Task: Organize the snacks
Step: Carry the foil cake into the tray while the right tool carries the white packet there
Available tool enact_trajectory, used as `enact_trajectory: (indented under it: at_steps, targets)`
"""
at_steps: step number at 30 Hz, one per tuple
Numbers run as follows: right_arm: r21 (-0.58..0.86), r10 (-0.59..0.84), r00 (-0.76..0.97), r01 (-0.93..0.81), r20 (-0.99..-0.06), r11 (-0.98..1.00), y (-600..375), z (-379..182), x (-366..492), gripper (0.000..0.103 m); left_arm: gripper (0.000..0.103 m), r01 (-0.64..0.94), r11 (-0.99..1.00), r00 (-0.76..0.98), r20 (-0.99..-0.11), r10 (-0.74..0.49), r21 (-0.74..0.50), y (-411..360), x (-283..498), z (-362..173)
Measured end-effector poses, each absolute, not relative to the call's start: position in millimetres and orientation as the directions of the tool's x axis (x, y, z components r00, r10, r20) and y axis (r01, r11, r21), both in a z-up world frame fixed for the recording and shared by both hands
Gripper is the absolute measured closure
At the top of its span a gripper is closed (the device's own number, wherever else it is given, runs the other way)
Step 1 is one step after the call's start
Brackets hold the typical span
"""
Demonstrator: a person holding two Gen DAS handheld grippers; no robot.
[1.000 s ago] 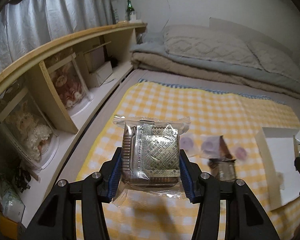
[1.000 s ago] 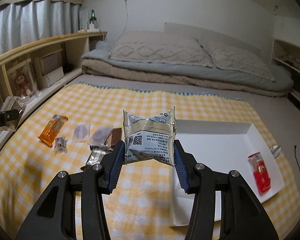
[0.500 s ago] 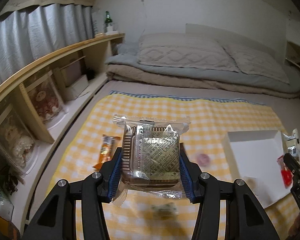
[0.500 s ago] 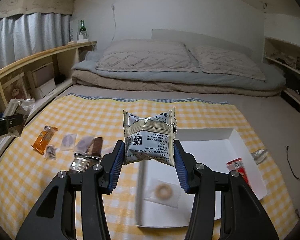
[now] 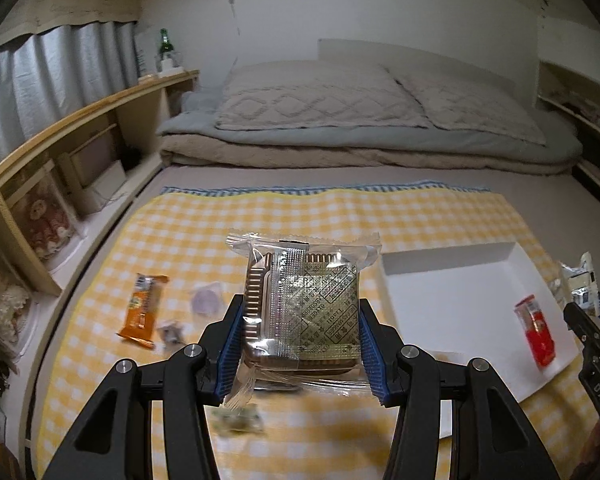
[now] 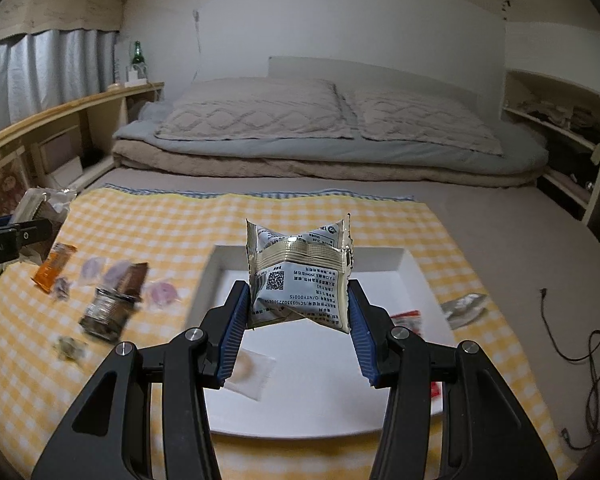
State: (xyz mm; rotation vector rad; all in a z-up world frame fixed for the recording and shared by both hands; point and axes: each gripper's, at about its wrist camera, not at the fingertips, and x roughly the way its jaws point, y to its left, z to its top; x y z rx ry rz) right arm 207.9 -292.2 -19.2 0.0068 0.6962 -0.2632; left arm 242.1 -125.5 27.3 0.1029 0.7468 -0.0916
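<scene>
My left gripper point(image 5: 300, 344) is shut on a clear-wrapped brown cake in a ridged tray point(image 5: 300, 300), held above the yellow checked cloth point(image 5: 300, 216). My right gripper point(image 6: 296, 328) is shut on a silver foil snack packet point(image 6: 300, 276), which hangs over the white tray point(image 6: 320, 380). The white tray point(image 5: 452, 304) holds a red packet point(image 5: 536, 328) and a clear-wrapped ring biscuit point(image 6: 248, 368). Left of the tray lie loose snacks: an orange bar point(image 5: 142, 306), purple-wrapped sweets point(image 6: 118, 272) and a dark wrapped cake point(image 6: 108, 308).
Folded bedding and pillows point(image 6: 328, 120) lie at the far end of the bed. A wooden shelf point(image 5: 60, 128) with boxed dolls runs along the left side. A silver wrapper point(image 6: 464, 308) and a black cable point(image 6: 580, 344) lie to the right of the cloth.
Both grippers have swung to the right with their snacks still held. The white tray now sits under the right gripper, and the orange bar has come into the left wrist view.
</scene>
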Motion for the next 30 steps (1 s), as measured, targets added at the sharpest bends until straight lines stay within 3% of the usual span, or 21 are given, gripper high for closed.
enact_trajectory:
  at_steps: [18,30]
  targets:
    - [-0.053,-0.234,0.661,0.282,-0.713,0.958,-363.2,-50.5,197.2,0.053,0.052,0.277,0.958,0.552,-0.803,-0.224,-0.076,-219.0,271.6,-40.6]
    - [-0.025,-0.152,0.589,0.219,-0.794,0.975,-369.5,-84.8,209.6,0.053,0.052,0.272,0.931,0.39,-0.857,-0.337,-0.243,-250.8,301.1,-91.1]
